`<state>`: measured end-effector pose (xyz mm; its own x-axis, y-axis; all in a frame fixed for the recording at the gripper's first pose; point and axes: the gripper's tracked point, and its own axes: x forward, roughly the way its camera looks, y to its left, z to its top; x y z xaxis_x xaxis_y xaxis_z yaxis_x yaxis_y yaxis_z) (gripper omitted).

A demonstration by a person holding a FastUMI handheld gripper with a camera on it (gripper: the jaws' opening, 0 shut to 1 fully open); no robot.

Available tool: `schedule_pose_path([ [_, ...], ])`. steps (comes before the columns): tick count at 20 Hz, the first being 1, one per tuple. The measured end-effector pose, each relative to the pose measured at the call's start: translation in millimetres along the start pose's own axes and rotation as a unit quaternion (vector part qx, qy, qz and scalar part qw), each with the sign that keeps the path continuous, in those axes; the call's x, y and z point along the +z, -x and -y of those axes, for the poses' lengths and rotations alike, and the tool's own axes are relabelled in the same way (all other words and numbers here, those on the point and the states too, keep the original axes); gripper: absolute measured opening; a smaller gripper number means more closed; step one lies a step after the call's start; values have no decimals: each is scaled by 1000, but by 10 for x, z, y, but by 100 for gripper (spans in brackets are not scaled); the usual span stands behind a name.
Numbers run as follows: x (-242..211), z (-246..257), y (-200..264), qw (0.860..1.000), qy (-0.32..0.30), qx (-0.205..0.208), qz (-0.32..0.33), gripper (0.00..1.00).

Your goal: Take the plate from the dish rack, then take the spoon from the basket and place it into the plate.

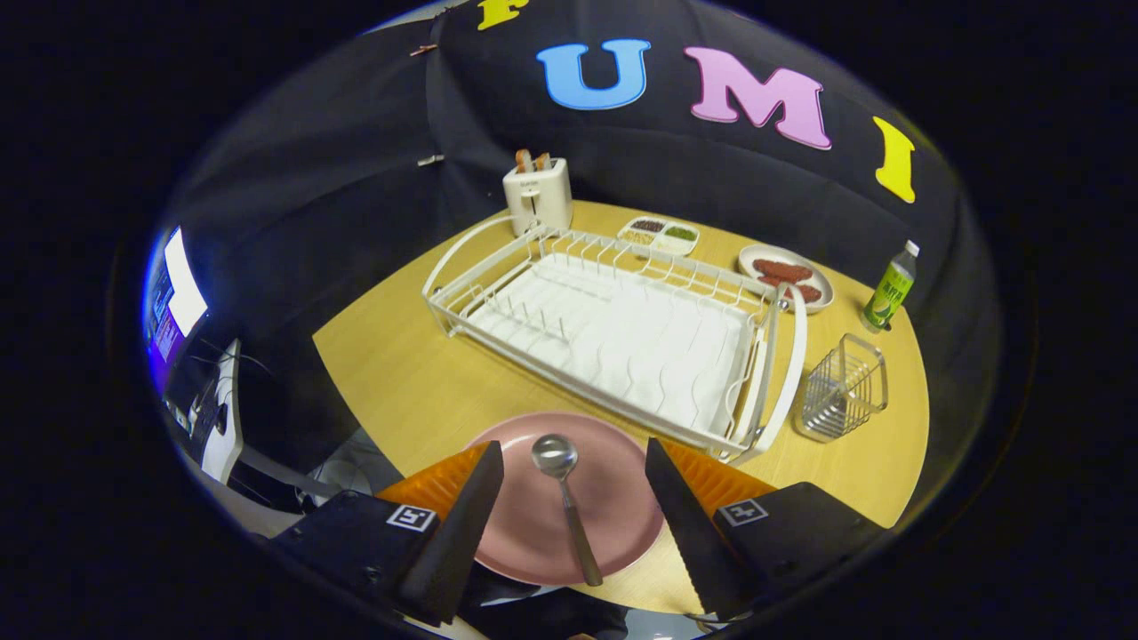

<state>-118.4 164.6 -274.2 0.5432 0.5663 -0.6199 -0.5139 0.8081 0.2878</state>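
Note:
A pink plate (613, 507) lies on the wooden table at its near edge, just in front of the white dish rack (613, 333). A metal spoon (569, 511) rests in the plate, bowl pointing toward the rack, handle toward me. My gripper (573, 467) hovers above the plate, open, with its two black fingers wide apart on either side of the spoon and touching nothing. The wire basket (845, 387) stands to the right of the rack and holds nothing I can see.
A white toaster (538, 191) stands behind the rack. A divided snack tray (660, 236), a plate of red food (787, 276) and a green bottle (889, 289) sit at the table's far right. A monitor and desk lie off the table to the left.

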Motion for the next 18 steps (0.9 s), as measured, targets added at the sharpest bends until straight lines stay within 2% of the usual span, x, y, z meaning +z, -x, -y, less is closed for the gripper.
schedule_pose_path([
  [4, 938, 172, 347, 993, 12, -38, 109, 99],
  [9, 1947, 461, 895, 969, 16, -87, 229, 98],
  [15, 2345, 798, 1364, 950, 21, -122, 286, 98],
  [18, 2342, 929, 1479, 949, 20, -126, 288, 98],
])
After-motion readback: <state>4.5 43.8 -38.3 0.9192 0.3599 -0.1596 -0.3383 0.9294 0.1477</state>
